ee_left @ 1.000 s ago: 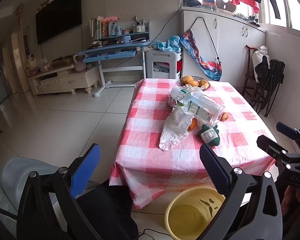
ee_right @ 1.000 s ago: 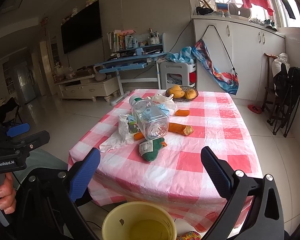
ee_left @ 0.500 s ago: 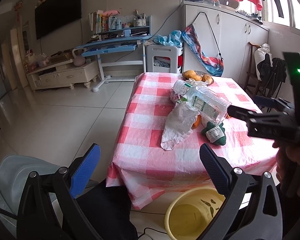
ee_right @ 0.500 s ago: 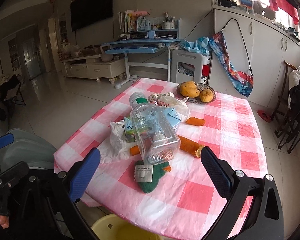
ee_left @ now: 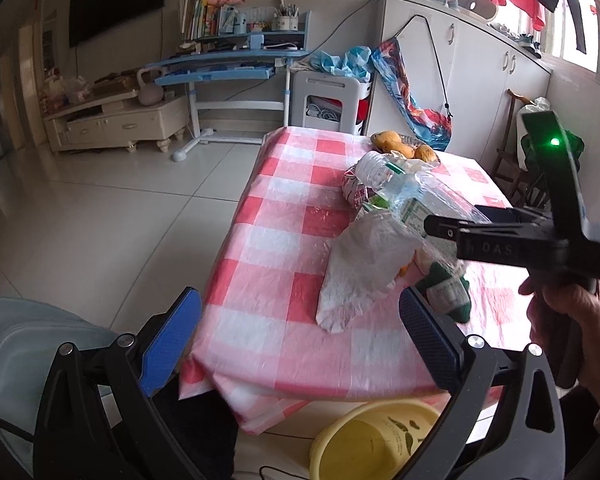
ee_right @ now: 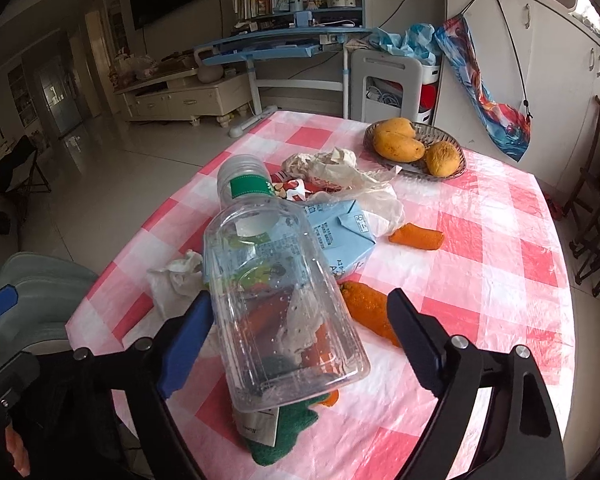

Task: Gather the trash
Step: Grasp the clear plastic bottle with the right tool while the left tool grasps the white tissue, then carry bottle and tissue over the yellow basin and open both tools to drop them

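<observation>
A big clear plastic bottle [ee_right: 276,300] lies on the checked table [ee_right: 480,280], its base towards me. My right gripper [ee_right: 300,300] straddles that base and its jaws are closing. The left pad sits at the bottle's side, and a gap shows on the right. Under and around the bottle lie a blue carton [ee_right: 340,236], a white bag [ee_left: 360,272], a green labelled item [ee_right: 284,432], orange peels [ee_right: 368,312] and crumpled wrappers [ee_right: 332,164]. My left gripper [ee_left: 300,320] hangs open and empty over the table's near edge. The right gripper [ee_left: 452,228] shows there, held by a hand.
A yellow bucket [ee_left: 380,440] stands on the floor below the table's near edge. A basket [ee_right: 456,168] of mangoes sits at the table's far side. A pale chair [ee_left: 28,344] is at my left, and dark chairs [ee_right: 596,240] stand to the right.
Both grippers have come closer to the table. The right one reached the bottle's base and its jaws narrowed around it. The bottle has not moved.
</observation>
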Tool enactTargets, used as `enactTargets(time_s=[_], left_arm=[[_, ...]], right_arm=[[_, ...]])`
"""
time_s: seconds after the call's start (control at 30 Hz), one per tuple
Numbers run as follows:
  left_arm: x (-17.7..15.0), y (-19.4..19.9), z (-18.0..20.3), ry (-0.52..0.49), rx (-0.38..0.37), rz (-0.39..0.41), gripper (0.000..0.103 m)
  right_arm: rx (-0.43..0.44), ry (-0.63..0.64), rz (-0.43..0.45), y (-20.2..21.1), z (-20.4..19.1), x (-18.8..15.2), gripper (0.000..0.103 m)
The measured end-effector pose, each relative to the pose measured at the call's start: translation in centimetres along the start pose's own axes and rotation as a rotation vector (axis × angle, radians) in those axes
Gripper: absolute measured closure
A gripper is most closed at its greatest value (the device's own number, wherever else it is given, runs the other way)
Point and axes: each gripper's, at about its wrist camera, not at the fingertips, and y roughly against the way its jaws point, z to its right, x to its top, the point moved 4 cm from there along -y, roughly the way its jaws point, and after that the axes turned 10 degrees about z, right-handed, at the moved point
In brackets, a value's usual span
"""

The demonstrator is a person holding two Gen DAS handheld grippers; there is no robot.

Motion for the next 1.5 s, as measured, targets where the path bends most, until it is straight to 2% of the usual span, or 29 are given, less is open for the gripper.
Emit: enactTargets(time_s=[0.1, 0.27, 0.37, 0.43, 0.53, 0.57, 0.6, 0.67, 0.87, 1.07, 1.27, 1.5], left_arm=[[0.2, -2.9, 0.7, 0.002, -0.01, -0.028, 0.007], [0.0, -8.6, 1.8, 0.02, -0.027, -0.103, 0.007], [-0.5, -11.7, 2.4, 0.024, -0.032, -0.148, 0.01], [-0.9, -13.3, 2.9, 0.018, -0.035, -0.182, 0.023], [-1.0, -14.3, 3.5, 0.002, -0.05, -0.189, 0.056], [-1.0, -14.4, 3.5, 0.004, -0.062, -0.19, 0.07], [-1.0, -14.3, 3.4, 0.021, -0.085, -0.196, 0.088], [-1.1, -13.8, 2.8, 0.068, -0.121, -0.191, 0.098], [-0.8, -10.3, 0.6, 0.127, -0.15, -0.133, 0.1], [-0.5, -6.8, 0.0, 0.15, -0.174, -0.097, 0.1], [0.4, -4.0, 0.1, 0.148, -0.206, -0.06, 0.1], [0.7, -1.0, 0.3, 0.135, -0.239, -0.036, 0.1]], right_arm=[[0.019, -0.017, -0.007, -0.6, 0.0, -0.2, 0.025], [0.065, -0.056, -0.02, -1.2, 0.1, -0.5, 0.041], [0.101, -0.101, -0.013, -1.0, 0.5, -0.5, 0.047], [0.123, -0.139, -0.005, -0.9, 0.9, -0.5, 0.047], [0.15, -0.179, 0.013, -0.6, 1.1, -0.3, 0.047], [0.161, -0.191, 0.019, -0.5, 1.1, -0.2, 0.047], [0.173, -0.204, 0.023, -0.4, 1.1, -0.2, 0.047], [0.195, -0.231, 0.034, 0.0, 1.1, 0.0, 0.047], [0.26, -0.297, 0.077, 2.1, 1.0, 0.4, 0.047], [0.258, -0.29, 0.123, 4.2, 0.7, 0.3, 0.048], [0.282, -0.328, 0.192, 7.7, 0.8, -0.2, 0.048], [0.331, -0.321, 0.197, 12.1, -1.3, -2.2, 0.048]])
